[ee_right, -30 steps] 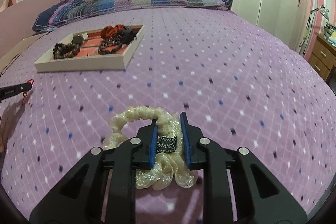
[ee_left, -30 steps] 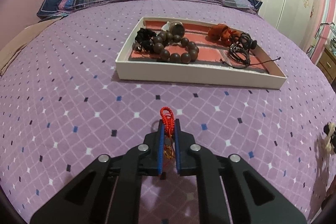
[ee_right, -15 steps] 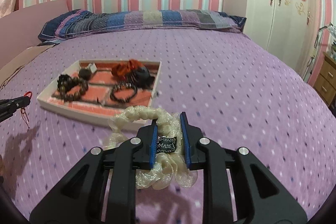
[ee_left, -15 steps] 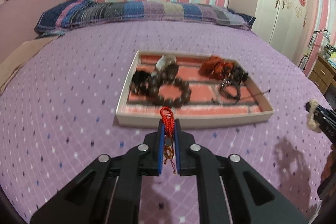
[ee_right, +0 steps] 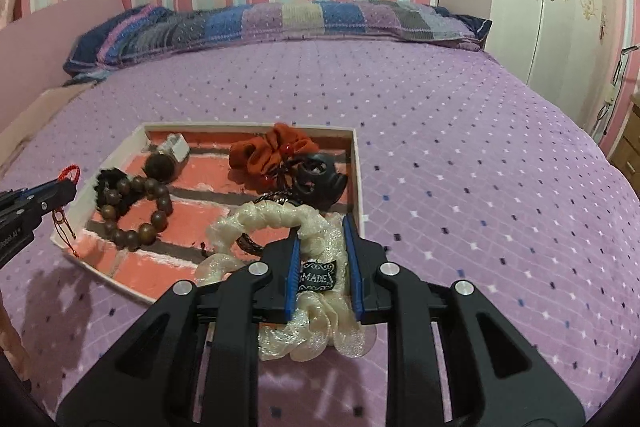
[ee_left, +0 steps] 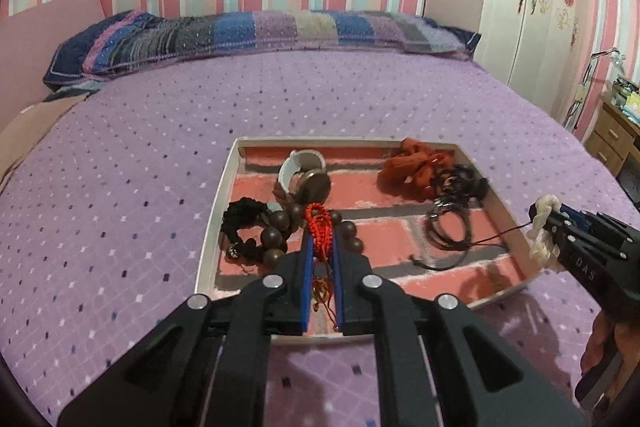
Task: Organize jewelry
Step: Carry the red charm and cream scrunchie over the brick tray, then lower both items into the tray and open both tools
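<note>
We are carrying the last two pieces: our left gripper point(ee_left: 320, 247) clamping a red cord bracelet point(ee_left: 318, 227), our right gripper point(ee_right: 322, 259) clamping a cream scrunchie point(ee_right: 280, 223), both hovering just short of the tray point(ee_left: 212, 227), where the other jewelry is lying ahead.

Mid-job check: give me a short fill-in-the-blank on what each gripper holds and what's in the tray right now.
1. The left gripper is shut on a braided cord bracelet whose colour is ____.
2. The right gripper holds a cream scrunchie whose black label reads ____.
3. In the tray, the brown bead bracelet lies toward the ____ gripper's side.
4. The tray floor is printed like ____.

Missing words: red; MADE; left; bricks
</note>
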Available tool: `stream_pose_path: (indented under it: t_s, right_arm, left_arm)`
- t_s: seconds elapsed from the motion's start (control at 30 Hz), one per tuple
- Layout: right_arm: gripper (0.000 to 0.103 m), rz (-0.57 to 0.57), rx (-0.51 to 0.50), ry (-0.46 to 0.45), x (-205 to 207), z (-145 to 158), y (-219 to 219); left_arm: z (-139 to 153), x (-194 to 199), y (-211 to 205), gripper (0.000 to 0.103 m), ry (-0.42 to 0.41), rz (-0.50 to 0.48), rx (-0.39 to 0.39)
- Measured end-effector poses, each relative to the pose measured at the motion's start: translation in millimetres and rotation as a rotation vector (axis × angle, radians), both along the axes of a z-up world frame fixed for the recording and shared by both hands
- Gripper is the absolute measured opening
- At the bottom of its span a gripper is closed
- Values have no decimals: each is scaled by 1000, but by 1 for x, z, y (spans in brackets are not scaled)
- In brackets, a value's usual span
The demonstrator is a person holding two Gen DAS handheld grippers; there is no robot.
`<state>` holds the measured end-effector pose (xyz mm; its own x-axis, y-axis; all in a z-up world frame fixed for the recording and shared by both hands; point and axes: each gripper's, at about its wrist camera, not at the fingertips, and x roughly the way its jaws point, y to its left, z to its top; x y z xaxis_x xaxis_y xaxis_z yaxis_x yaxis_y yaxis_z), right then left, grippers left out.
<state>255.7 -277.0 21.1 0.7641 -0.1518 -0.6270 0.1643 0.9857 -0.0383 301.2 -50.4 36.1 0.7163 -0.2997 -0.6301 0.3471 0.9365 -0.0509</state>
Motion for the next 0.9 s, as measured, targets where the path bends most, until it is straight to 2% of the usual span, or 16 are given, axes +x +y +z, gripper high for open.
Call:
stream_pose_path:
  t_s: [0.27,0.33,0.53,0.73,0.8,0.83,0.9]
  right_arm:
    - [21,-12,-32,74,22,-36,12]
    - [21,-14,-40,83,23,-40,12]
    - [23,-14,-21,103,26,-47,10]
    - [29,0,40,130,31,-51,2]
    - [34,10,57,134,31,-52,0]
    - [40,17,62,134,31,-51,1]
    - [46,33,71,120,29,-49,1]
  left_arm:
    - [-43,22,7,9,65,37,49]
    - [-50,27,12,9,91,40,37]
    - [-57,30,19,10,96,68,37]
    - [-58,29,20,11,101,84,53]
    - [-57,28,18,11,100,85,61]
    - [-57,27,17,11,99,85,66]
    - [-55,25,16,16,98,83,70]
